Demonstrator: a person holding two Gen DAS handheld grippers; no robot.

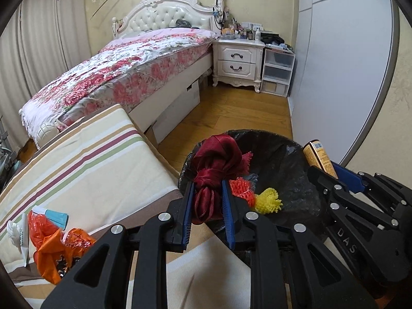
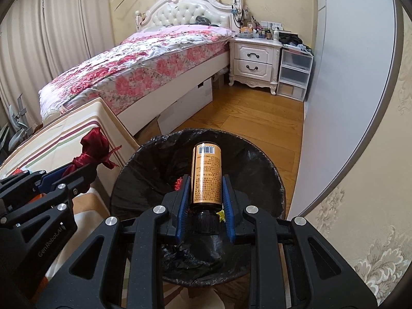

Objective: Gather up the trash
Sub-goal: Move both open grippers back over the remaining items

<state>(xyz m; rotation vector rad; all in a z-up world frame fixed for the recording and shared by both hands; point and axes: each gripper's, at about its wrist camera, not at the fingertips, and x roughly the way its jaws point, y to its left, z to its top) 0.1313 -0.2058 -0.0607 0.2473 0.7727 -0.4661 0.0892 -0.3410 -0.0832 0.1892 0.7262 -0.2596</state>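
We are seeing a shiny, satiny dark red cloth (image 1: 213, 170), a smooth orange bottle (image 2: 206, 175) with a ribbed black plastic cap, a glossy crinkled black bin liner (image 2: 257, 170), orange and yellow foam netting (image 1: 257, 195), matt black gripper frames, and polished wood flooring (image 2: 257, 118).

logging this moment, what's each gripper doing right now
left gripper: shut on the red cloth, at the bin edge.
right gripper: shut on the orange bottle, over the bin.
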